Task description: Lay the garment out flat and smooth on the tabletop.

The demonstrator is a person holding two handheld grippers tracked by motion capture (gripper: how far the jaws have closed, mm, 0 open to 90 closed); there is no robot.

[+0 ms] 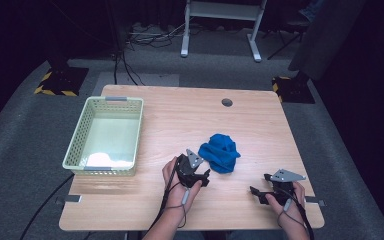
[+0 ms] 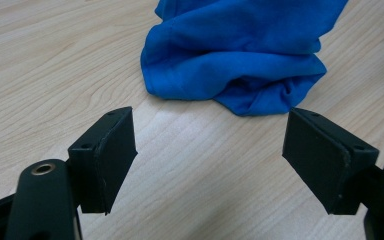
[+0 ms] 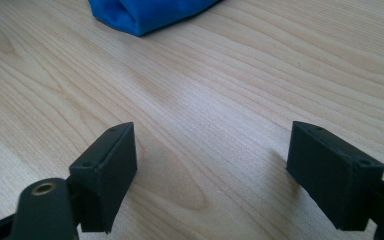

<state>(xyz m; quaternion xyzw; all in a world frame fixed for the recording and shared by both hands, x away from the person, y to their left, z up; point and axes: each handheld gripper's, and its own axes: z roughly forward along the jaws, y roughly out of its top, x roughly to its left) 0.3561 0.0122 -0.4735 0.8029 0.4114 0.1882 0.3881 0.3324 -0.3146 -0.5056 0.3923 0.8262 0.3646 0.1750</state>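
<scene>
A crumpled blue cloth (image 1: pixel 221 152) lies bunched near the middle of the wooden table (image 1: pixel 180 120). My left gripper (image 1: pixel 203 176) stands open just in front and left of it, jaws wide apart with nothing between them. The left gripper view has the blue cloth (image 2: pixel 235 55) a short way beyond the left gripper (image 2: pixel 209 150). Near the table's front right edge, my right gripper (image 1: pixel 256 192) is open and points left over bare wood. In the right gripper view, a corner of the blue cloth (image 3: pixel 140 12) sits at the top, far from the right gripper (image 3: pixel 210 175).
A pale green perforated basket (image 1: pixel 80 145) stands on the table's left side, with something white at its near end. A round cable hole (image 1: pixel 226 102) is in the tabletop at the back. Cables and stand feet lie on the floor beyond the table.
</scene>
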